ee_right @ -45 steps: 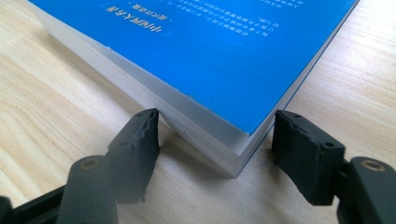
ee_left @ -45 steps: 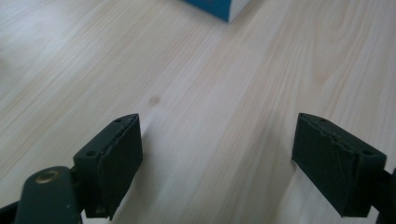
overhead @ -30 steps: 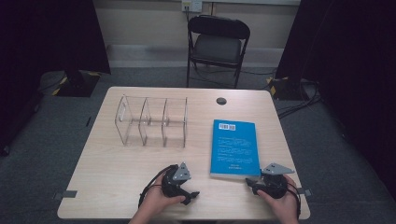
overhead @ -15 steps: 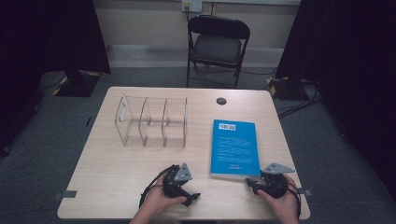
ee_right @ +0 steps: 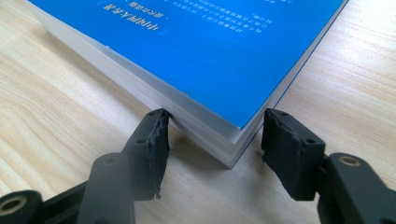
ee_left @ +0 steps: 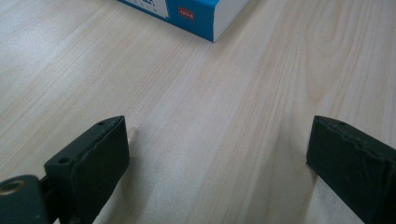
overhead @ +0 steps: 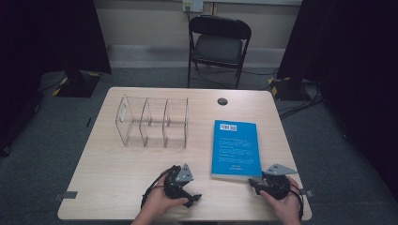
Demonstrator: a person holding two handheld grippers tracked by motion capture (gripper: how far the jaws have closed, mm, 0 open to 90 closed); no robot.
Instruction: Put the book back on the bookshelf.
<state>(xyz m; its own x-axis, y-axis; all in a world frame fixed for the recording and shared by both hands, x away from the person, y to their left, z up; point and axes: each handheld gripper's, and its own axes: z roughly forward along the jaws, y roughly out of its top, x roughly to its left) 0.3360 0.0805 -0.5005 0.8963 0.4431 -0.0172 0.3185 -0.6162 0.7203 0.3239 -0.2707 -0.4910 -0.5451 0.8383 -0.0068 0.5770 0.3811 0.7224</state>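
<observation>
On the pale wooden table (overhead: 122, 187) the blue book (overhead: 235, 149) lies flat, not lifted: right gripper (ee_right: 215, 154) has been closing around its near corner, left gripper (ee_left: 219, 158) gapes wide, empty.

We see a bright blue book (overhead: 235, 148) w/ white page edges, a white barcode patch & a small red mark on its spine (pale print on the cover). Bench (overhead: 117, 178): light wood grain. Organiser (overhead: 152, 122): clear. Both grippers black w/ grey plates: left gripper (overhead: 193, 200), right gripper (overhead: 253, 183). Chair (overhead: 219, 44) black.
</observation>
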